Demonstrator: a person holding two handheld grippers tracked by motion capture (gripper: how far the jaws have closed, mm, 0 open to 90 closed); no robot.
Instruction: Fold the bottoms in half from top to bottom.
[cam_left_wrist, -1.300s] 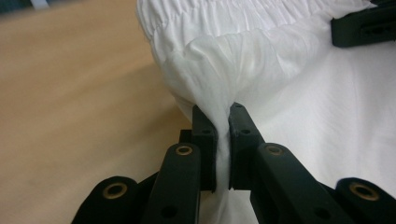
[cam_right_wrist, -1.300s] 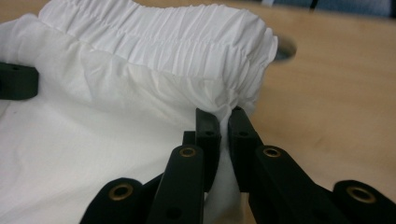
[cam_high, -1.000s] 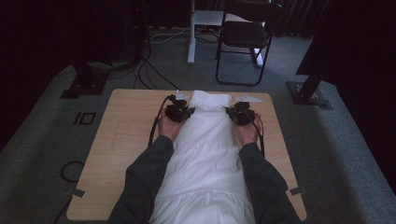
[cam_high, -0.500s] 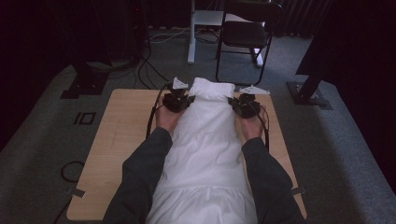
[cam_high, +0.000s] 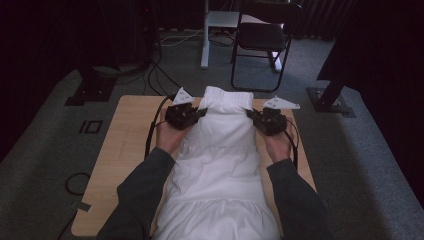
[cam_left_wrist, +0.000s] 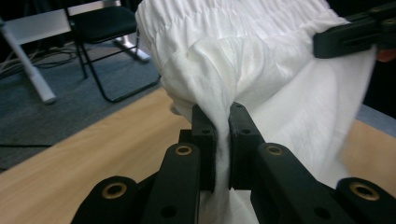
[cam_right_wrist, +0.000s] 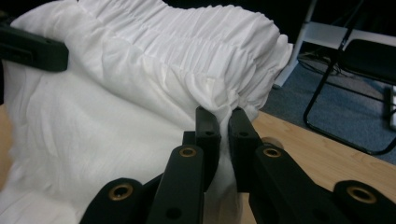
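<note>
Tongs, left (cam_high: 202, 112): clenched on a fold of the white garment (cam_high: 222, 150) at its left edge, just below the gathered band; in the left gripper view the two black jaws pinch the cloth (cam_left_wrist: 243, 79) between them.
Tongs, right (cam_high: 250, 114): clenched on a fold of the same garment at its right edge; in the right gripper view the cloth (cam_right_wrist: 140, 93) rises out of the narrow gap between the jaws.
Count of tongs: two, one in each hand, each with a trailing cable and a grey three-cornered plate on top.
Count of garments: one, white, with a band of fine gathers (cam_high: 226, 96) across its far end.
Place of garment: along the middle of the bench (cam_high: 125, 145), from the near edge to the far edge; the far end hangs lifted between the two tongs, the near part lies flat between the forearms.
Hands: two; the left hand (cam_high: 170, 137) and the right hand (cam_high: 277, 145) flank the garment, with dark sleeves entering from the bottom.
Bench: one, light wood, on a grey carpet.
Chair (cam_high: 262, 40): one, black, folding, beyond the far edge of the bench, beside a white post (cam_high: 205, 35).
Change from the earlier frame: both tongs stand higher and farther from the person than a second ago; the gathered end, then low on the bench, is now raised and drawn out between them; the grip on both sides is unchanged.
</note>
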